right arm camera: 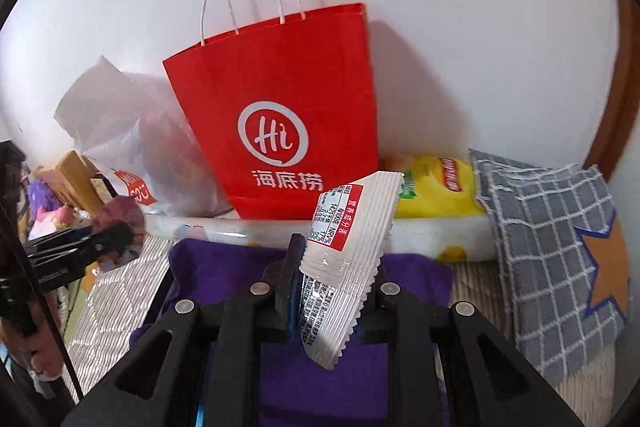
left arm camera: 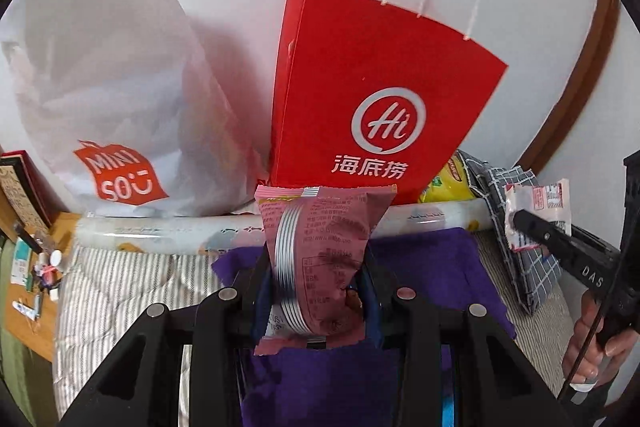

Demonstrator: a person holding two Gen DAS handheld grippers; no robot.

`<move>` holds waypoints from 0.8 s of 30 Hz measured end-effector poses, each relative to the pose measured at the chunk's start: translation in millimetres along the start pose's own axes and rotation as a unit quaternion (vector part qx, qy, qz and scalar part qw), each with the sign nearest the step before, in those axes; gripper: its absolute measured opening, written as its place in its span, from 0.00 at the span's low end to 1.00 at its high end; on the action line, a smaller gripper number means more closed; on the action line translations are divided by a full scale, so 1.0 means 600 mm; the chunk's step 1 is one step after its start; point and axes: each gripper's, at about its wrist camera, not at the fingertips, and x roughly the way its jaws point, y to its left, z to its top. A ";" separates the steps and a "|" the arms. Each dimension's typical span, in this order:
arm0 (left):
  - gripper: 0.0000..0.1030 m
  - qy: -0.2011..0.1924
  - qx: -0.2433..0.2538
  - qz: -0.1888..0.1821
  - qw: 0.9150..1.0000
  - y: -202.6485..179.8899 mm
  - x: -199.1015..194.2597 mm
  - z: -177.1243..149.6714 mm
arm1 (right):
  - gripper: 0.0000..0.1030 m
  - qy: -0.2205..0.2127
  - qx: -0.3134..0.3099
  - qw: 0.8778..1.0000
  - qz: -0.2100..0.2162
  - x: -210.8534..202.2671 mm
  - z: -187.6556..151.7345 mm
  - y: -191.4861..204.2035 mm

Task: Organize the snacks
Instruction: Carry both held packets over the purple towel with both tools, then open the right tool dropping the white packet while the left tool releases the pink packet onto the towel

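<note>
My left gripper (left arm camera: 316,291) is shut on a pink snack packet (left arm camera: 320,251) and holds it upright above a purple cloth (left arm camera: 432,267), in front of the red paper bag (left arm camera: 380,87). My right gripper (right arm camera: 332,291) is shut on a small clear-and-white snack packet (right arm camera: 348,247) with a red label, also held above the purple cloth (right arm camera: 224,263) before the red paper bag (right arm camera: 280,115). In the left wrist view the right gripper (left arm camera: 516,223) shows at the right edge with its packet (left arm camera: 536,211). In the right wrist view the left gripper (right arm camera: 120,235) shows at left with the pink packet (right arm camera: 120,215).
A white Miniso plastic bag (left arm camera: 120,107) stands left of the red bag against the wall. A yellow chip bag (right arm camera: 436,187) and a grey checked pillow (right arm camera: 552,247) lie to the right. A rolled sheet (left arm camera: 180,231) lies along the bags' base. A cluttered wooden table (left arm camera: 32,259) is at far left.
</note>
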 end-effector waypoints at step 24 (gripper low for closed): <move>0.35 0.104 -0.010 0.021 0.994 0.016 0.144 -0.039 | 0.21 0.189 -0.025 0.982 -0.002 0.202 -0.073 -0.016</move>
